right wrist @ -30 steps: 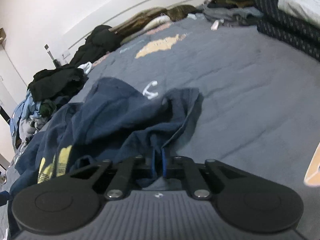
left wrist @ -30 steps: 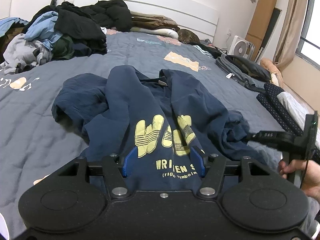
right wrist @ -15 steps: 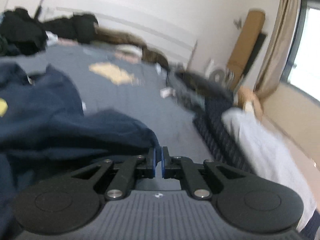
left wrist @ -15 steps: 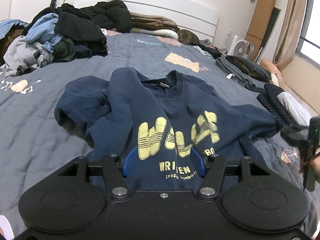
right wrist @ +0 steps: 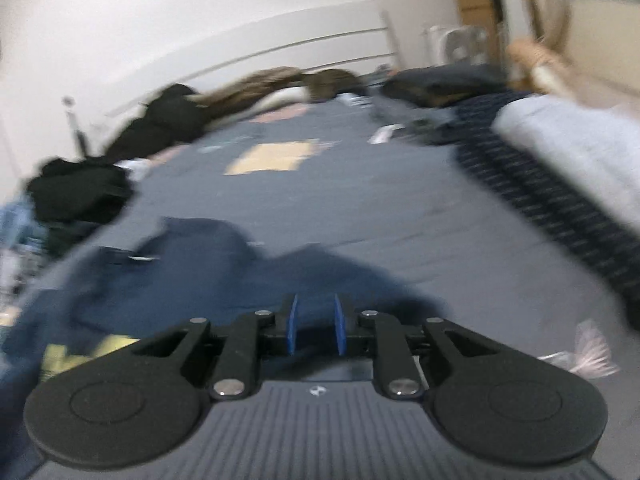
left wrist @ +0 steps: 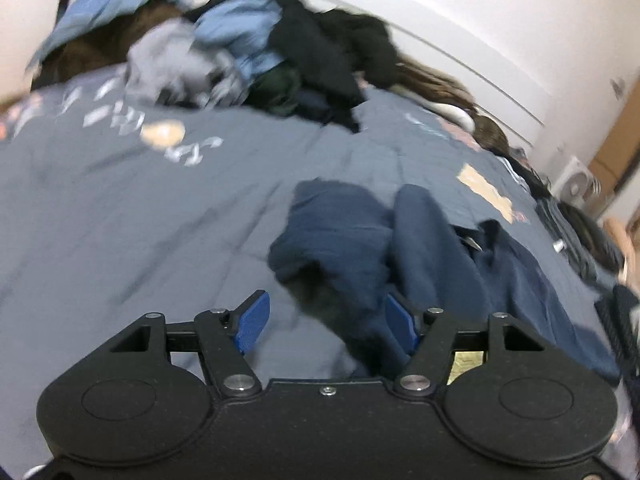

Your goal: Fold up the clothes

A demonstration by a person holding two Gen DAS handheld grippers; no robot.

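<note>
navy sweatshirt (left wrist: 432,256) lies crumpled, face up on the grey bedspread (left wrist: 160,216), not folded. left gripper (left wrist: 326,322) spread wide at its bunched sleeve; right gripper (right wrist: 314,324) part open, empty, over the other side. prob. spreading stage; next needs sleeves pulled flat.

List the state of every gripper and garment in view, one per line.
Left gripper: open wide, holding nothing.
Right gripper: partly open, nothing clamped.
Navy sweatshirt: unfolded, rumpled, one sleeve bunched, flat on the bed.
Clothes pile: unsorted heap near the headboard.
Grey bedspread: spread out, lightly creased.
Fan: too blurred to tell whether it runs.
</note>
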